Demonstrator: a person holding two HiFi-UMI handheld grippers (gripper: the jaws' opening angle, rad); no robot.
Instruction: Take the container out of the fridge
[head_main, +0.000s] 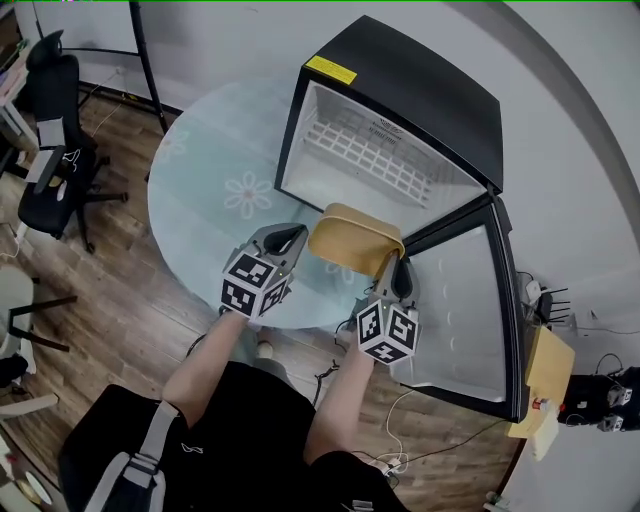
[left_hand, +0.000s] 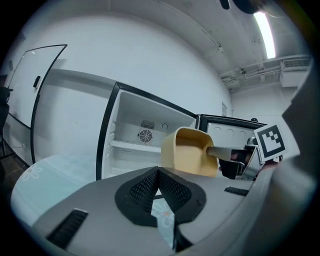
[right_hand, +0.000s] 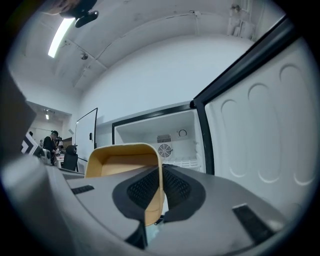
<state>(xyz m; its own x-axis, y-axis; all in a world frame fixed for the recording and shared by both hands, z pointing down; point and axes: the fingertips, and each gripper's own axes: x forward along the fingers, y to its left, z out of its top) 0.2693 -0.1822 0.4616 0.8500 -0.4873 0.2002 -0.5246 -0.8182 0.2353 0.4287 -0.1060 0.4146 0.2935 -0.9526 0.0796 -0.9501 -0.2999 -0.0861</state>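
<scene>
A yellow open container (head_main: 352, 234) hangs tilted in front of the open black mini fridge (head_main: 410, 95), outside its white cavity. My right gripper (head_main: 393, 268) is shut on the container's right wall; in the right gripper view the wall (right_hand: 150, 200) sits pinched between the pads of that gripper (right_hand: 161, 187). My left gripper (head_main: 291, 238) is just left of the container, shut with nothing between its pads and not touching it. The left gripper view shows that gripper (left_hand: 159, 176), the container (left_hand: 189, 152) ahead to the right, and the fridge (left_hand: 142, 135) behind.
The fridge stands on a round glass table (head_main: 205, 170); its door (head_main: 475, 315) swings open to the right. A white wire shelf (head_main: 360, 150) sits inside. An office chair (head_main: 55, 150) stands at left, with cables and a cardboard piece (head_main: 548, 372) on the floor at right.
</scene>
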